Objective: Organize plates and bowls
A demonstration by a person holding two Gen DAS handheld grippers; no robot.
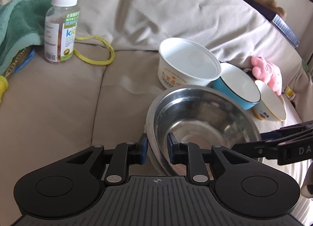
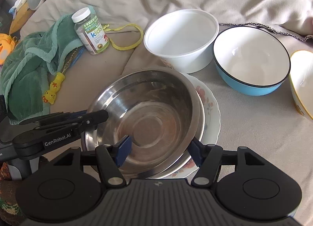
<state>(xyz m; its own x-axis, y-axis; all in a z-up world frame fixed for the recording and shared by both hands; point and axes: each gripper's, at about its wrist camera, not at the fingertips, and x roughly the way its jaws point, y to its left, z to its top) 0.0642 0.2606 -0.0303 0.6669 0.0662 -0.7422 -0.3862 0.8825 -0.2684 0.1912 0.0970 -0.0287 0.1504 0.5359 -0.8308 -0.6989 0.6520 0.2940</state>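
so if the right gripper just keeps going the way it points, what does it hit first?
Probably the inside of the steel bowl: the right gripper straddles its near rim, angled down into it. Depth is uncertain.

Both wrist cams look steeply down, close; share steel bowl (image 1: 203, 120).

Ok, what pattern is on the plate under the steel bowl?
White plate with a pink and blue floral print and a scalloped rim; it shows best in the right wrist view.
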